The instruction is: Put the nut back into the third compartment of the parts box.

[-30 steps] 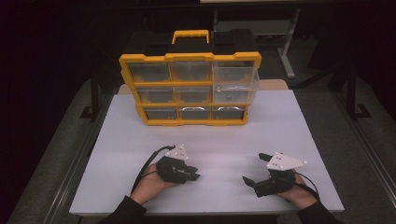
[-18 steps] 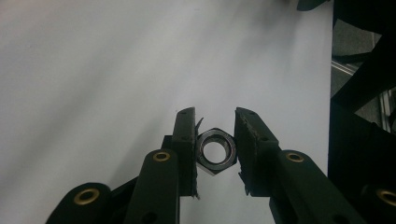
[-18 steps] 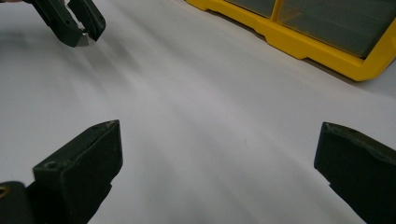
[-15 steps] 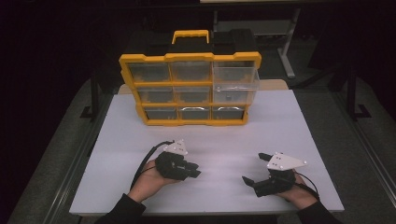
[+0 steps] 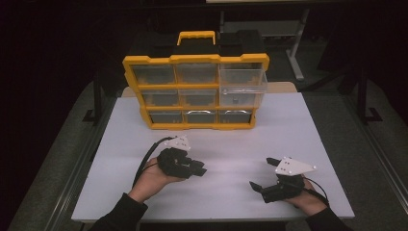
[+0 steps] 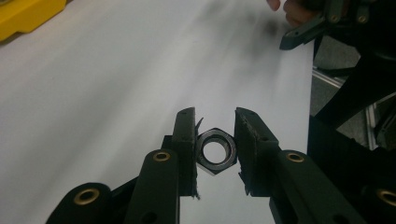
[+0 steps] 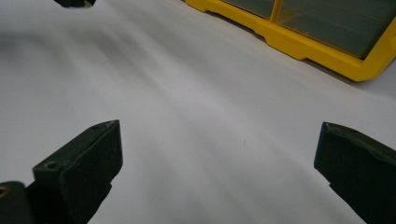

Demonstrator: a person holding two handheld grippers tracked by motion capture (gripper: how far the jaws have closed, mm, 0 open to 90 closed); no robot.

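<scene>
While the left gripper (image 6: 215, 151) clamps a steel nut (image 6: 215, 150) between its pads above the table (image 5: 308, 130), pickup looks done. Left, I'd say: carrying it to the organizer (image 5: 195, 91), whose upper right drawer (image 5: 242, 86) stands pulled out. Right gripper (image 7: 219, 154) waits wide open, empty.

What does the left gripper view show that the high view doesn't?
The left gripper view alone makes out the steel hex nut clamped between the left tool's pads, hole facing the camera. The high view alone gives the whole yellow drawer organizer, its top-right clear drawer pulled out, plus both hands and the open right tool. Both share the white table, a bit of the yellow organizer and the right tool farther off.
</scene>
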